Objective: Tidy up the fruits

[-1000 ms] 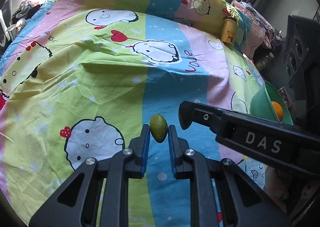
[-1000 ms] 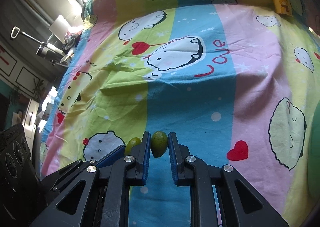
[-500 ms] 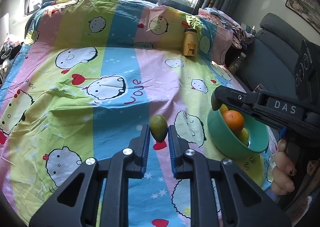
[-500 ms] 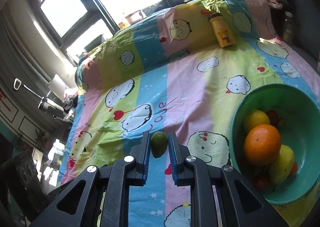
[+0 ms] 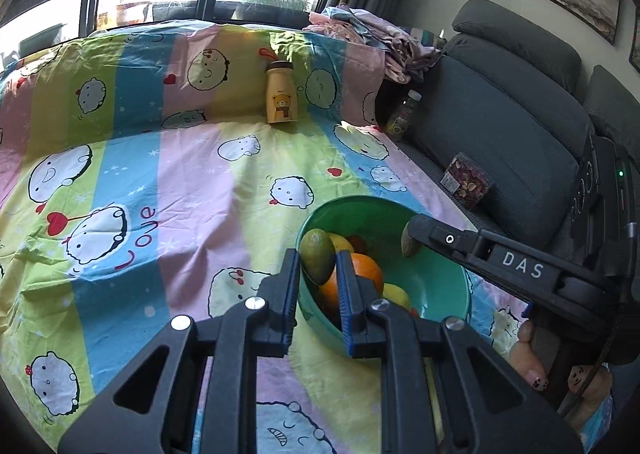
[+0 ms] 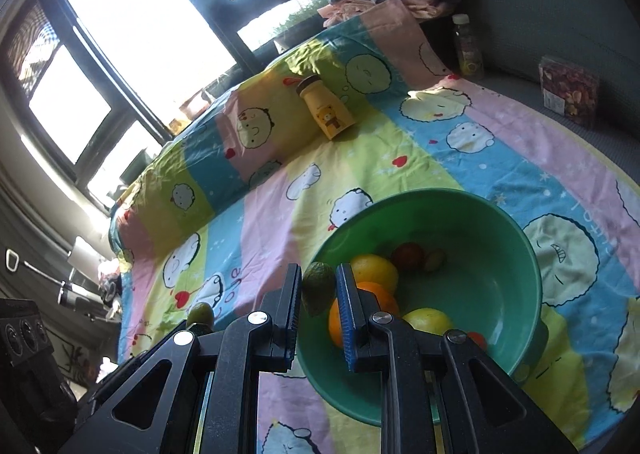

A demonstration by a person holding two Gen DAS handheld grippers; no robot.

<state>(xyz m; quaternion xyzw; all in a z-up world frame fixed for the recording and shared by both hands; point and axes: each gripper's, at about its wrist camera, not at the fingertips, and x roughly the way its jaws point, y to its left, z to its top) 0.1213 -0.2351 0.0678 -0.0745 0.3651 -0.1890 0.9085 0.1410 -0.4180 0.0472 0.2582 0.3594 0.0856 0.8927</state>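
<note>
My left gripper (image 5: pixel 317 266) is shut on a small green mango (image 5: pixel 317 260) and holds it above the near rim of a green bowl (image 5: pixel 436 286). My right gripper (image 6: pixel 318 292) is shut on a second green mango (image 6: pixel 318 288) above the same bowl's left rim (image 6: pixel 520 238). In the left wrist view the right gripper (image 5: pixel 416 238) reaches over the bowl with its mango (image 5: pixel 410 244). The bowl holds an orange (image 6: pixel 376 294), a lemon (image 6: pixel 374 268), a yellow-green fruit (image 6: pixel 428 320) and small red fruits (image 6: pixel 408 256). The left gripper's mango (image 6: pixel 200 313) shows at lower left in the right wrist view.
The bowl stands on a bed covered by a striped cartoon sheet (image 5: pixel 180 182). A yellow bear bottle (image 5: pixel 281 94) stands at the back. A grey sofa (image 5: pixel 500 126) is at the right with a drink bottle (image 5: pixel 402 116) and a snack box (image 5: pixel 466 182). Windows lie behind.
Both grippers have carried their mangoes right across the bed and now hang over the green bowl. Both stay shut on the fruit.
</note>
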